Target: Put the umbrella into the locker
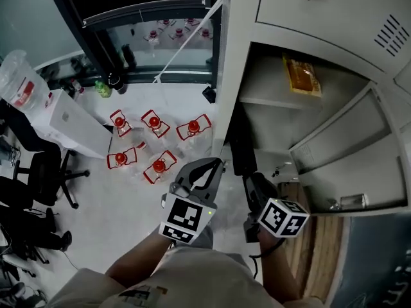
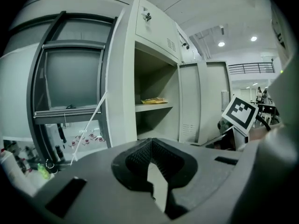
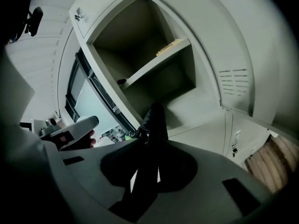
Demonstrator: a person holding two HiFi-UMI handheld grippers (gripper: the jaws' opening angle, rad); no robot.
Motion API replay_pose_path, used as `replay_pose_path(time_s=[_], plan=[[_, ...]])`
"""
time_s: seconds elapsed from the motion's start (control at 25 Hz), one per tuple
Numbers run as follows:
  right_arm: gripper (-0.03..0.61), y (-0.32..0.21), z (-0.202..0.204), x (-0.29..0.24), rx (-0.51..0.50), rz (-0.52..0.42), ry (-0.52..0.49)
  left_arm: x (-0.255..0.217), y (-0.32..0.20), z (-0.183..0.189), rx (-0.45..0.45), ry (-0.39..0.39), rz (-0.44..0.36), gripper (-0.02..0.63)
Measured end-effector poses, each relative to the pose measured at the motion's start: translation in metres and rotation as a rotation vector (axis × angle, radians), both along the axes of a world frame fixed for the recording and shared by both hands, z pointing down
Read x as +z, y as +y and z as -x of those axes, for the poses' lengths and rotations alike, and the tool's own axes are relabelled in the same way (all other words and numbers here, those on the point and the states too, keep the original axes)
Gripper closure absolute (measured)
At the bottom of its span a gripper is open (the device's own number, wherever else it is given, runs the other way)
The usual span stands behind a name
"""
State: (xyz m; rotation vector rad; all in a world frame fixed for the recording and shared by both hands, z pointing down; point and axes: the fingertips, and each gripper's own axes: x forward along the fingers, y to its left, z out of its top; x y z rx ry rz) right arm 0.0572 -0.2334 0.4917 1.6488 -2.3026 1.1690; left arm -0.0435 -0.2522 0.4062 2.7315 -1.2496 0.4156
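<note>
Now your right tongs [image 1: 254,182] grip the umbrella [image 1: 239,147] just outside the open locker [image 1: 230,56]; left tongs [image 1: 217,164] sit closed, empty. Steer its tip below the shelf [image 1: 263,85], clear of the door [image 1: 353,159].

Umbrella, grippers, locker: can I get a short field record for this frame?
umbrella: black, folded, tip near locker opening
right gripper: shut on umbrella
left gripper: empty, jaws together
locker: open, yellow packet on shelf
task: umbrella not yet inside
</note>
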Motion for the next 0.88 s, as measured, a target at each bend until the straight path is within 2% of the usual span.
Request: replay_pose_path(time_s=[0.4,0.88], plan=[[0.496,-0.057,0.0,-0.001,0.071,0.001,0.005,0.009,-0.039,-0.005,0.065,-0.001,0.02,0.605],[0.494,-0.112,0.007,-0.004,0.051,0.004,0.058,0.015,-0.056,-0.023,0.088,0.023,0.055,0.604]])
